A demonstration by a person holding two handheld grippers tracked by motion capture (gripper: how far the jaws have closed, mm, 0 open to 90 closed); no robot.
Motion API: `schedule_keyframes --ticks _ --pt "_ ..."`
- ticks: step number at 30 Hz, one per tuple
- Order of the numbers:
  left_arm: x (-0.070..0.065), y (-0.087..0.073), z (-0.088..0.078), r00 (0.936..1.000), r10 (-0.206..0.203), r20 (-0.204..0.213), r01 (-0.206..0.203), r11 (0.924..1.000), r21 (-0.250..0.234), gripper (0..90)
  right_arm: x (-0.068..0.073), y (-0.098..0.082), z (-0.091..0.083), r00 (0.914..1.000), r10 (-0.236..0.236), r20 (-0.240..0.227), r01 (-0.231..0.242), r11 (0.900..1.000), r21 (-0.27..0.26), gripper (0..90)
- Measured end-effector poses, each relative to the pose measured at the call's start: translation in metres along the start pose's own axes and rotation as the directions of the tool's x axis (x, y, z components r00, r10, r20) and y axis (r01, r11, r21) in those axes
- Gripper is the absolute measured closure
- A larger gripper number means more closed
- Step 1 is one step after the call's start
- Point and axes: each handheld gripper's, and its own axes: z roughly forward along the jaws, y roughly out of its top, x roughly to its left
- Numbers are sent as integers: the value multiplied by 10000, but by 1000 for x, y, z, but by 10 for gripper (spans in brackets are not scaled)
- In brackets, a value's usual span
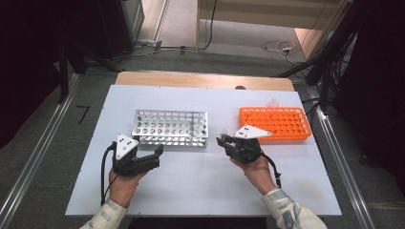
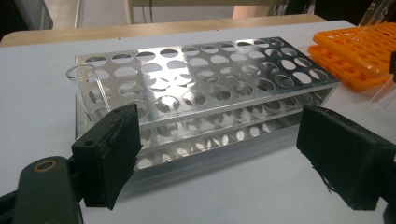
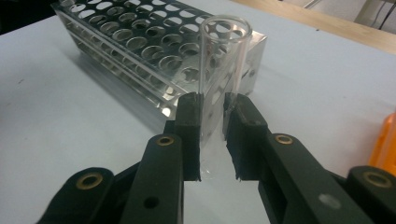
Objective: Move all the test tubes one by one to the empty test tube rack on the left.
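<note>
- Right gripper, centre of the right gripper view: fingers clenched on a clear glass test tube, gripped low on the shaft, open mouth up near the top centre of the frame.
- In the high view this gripper sits right of centre, between the two racks, in the person's right hand.
- Metal rack, centre of the high view: perforated steel, three tiers. One tube already stands in a corner hole, at the left in the left gripper view.
- Orange rack, right of centre in the high view; a clear tube leans at its back edge.
- Left gripper: fingers released, spread wide, holding nothing, low over the white table just in front of the metal rack.
- Judgement: likely carrying the tube toward the metal rack.
- Risks: glass is smooth and the grip is low, so the tube could tip or slide in the pads. Coming in tilted, its base may clip a hole edge or miss the lower tiers and jam. Squeezing harder might crack it.
</note>
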Motion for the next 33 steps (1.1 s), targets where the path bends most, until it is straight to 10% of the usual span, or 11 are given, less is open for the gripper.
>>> schedule_keyframes --ticks 21,33 --pt "-24 6 3 9950 328 941 -321 9994 -95 165 41 5 31 9931 -677 -956 714 9968 364 733" --pt "-48 14 11 9726 733 2204 -691 9972 -268 297 59 10 42 9856 -966 -1390 1019 9943 315 733"
